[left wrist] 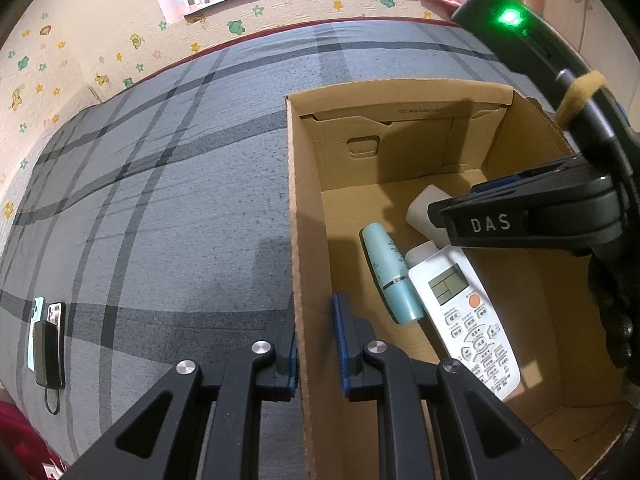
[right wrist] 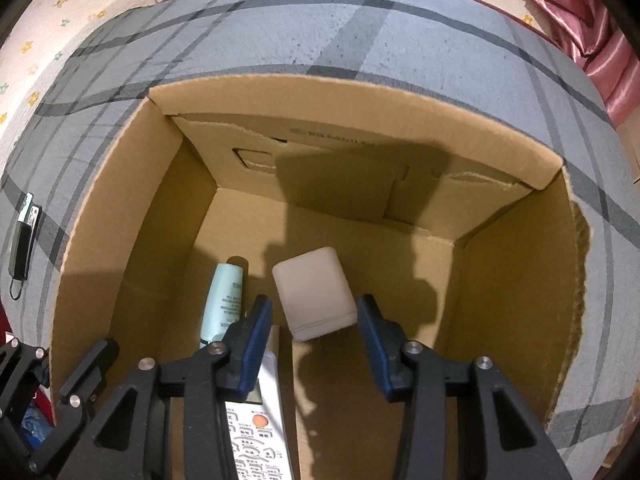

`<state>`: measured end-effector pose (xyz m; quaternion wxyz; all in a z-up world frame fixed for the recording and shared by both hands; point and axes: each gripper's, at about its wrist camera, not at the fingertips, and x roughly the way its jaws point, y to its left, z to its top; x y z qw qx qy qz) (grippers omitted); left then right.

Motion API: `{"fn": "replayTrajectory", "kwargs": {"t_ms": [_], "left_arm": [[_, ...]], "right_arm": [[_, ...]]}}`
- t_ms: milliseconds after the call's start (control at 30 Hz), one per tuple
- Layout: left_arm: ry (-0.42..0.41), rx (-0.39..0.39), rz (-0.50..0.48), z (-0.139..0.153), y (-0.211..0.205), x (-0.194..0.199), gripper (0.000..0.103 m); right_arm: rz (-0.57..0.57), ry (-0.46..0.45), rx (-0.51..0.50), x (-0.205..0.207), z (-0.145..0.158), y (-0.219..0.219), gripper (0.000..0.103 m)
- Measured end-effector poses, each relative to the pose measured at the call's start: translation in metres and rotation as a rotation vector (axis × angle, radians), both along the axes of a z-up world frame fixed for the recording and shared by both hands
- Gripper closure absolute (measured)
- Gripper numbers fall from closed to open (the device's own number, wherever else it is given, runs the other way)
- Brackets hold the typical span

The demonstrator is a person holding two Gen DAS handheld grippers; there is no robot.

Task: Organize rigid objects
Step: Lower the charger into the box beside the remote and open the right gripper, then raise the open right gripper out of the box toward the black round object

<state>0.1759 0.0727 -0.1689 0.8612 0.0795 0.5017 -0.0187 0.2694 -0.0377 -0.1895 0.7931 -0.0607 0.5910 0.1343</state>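
An open cardboard box point(left wrist: 308, 240) point(right wrist: 132, 208) stands on a grey plaid bed. Inside lie a teal tube point(left wrist: 390, 276) point(right wrist: 224, 300), a white remote control point(left wrist: 468, 316) point(right wrist: 260, 432) and a white rectangular case point(left wrist: 422, 210) point(right wrist: 314, 294). My left gripper point(left wrist: 316, 344) straddles the box's left wall, one finger outside and one inside, pinching it. My right gripper point(right wrist: 314, 340) is open and empty, held over the box just above the white case; it shows in the left wrist view point(left wrist: 520, 216) too.
Two phones and a black power bank point(left wrist: 48, 352) point(right wrist: 22, 244) lie on the bed at the far left. The grey plaid sheet point(left wrist: 160, 200) spreads left of the box. A patterned wall and pink curtain point(right wrist: 600, 40) lie beyond.
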Motion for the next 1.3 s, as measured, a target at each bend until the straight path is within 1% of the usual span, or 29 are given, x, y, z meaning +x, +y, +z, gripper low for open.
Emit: {"fn": "replayTrajectory", "kwargs": {"t_ms": [233,333,467,533,633,700,833,900,933,1000,1100,1300], "left_arm": [[0.001,0.007,0.000,-0.001,0.000,0.001,0.087],[0.000,-0.005,0.000,-0.001,0.001,0.000,0.087],[-0.003,0.007,-0.002,-0.001,0.000,0.000,0.087],[-0.002,0.014,-0.002,-0.001,-0.001,0.000,0.087],[-0.002,0.012,0.000,-0.001,-0.001,0.000,0.087],[-0.003,0.021,-0.001,-0.001,-0.002,-0.001,0.087],[-0.004,0.025,0.001,-0.001,-0.003,-0.001,0.087],[-0.003,0.028,0.000,-0.001,-0.004,0.000,0.087],[-0.003,0.030,-0.001,-0.001,-0.004,0.000,0.087],[-0.001,0.029,0.000,-0.001,-0.004,0.001,0.087],[0.000,0.025,0.001,0.000,-0.003,0.000,0.087],[0.001,0.029,0.000,-0.001,-0.003,0.000,0.087]], "right_arm": [[-0.007,-0.028,0.023,-0.008,0.015,-0.008,0.055],[-0.006,-0.044,0.035,-0.015,0.023,-0.011,0.054],[-0.001,-0.085,0.038,-0.021,0.035,-0.013,0.047],[-0.001,-0.099,0.041,-0.024,0.043,-0.016,0.046],[-0.002,-0.124,0.042,-0.027,0.054,-0.019,0.041],[-0.010,-0.139,0.047,-0.029,0.062,-0.023,0.033],[-0.029,-0.162,0.054,-0.030,0.075,-0.035,0.025],[-0.039,-0.172,0.057,-0.031,0.080,-0.041,0.017],[-0.048,-0.182,0.060,-0.031,0.083,-0.046,0.015],[-0.059,-0.198,0.053,-0.032,0.088,-0.053,0.004],[-0.073,-0.204,0.060,-0.032,0.094,-0.065,0.000],[-0.110,-0.225,0.051,-0.033,0.105,-0.091,0.000]]}}
